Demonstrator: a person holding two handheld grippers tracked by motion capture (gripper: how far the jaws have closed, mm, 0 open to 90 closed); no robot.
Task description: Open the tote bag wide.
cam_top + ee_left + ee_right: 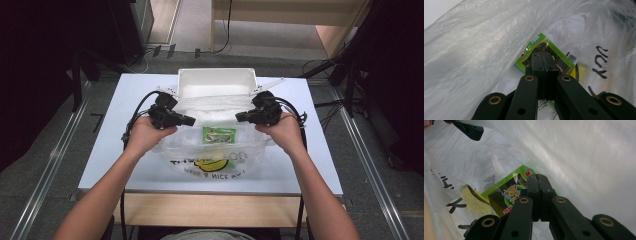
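Two forearms come in from the bottom of the high view, each hand carrying a black gripper over a white table (125,170). Nearest the person lies the printed front of a clear plastic bag (210,160), black lettering and a yellow mark showing. Left gripper (192,120) and right gripper (238,117) face each other across the bag's mouth, tips well apart. Left gripper view: jaws pressed fully together, bag film bunched around them; whether film is pinched between the pads cannot be told. Right gripper view: jaws likewise closed tight, same doubt about the film. Green snack packet (219,135) lies inside the bag, between the two grippers, just beyond each pair of jaws. Farther off, a white bin (217,80) stands at the table's far edge.
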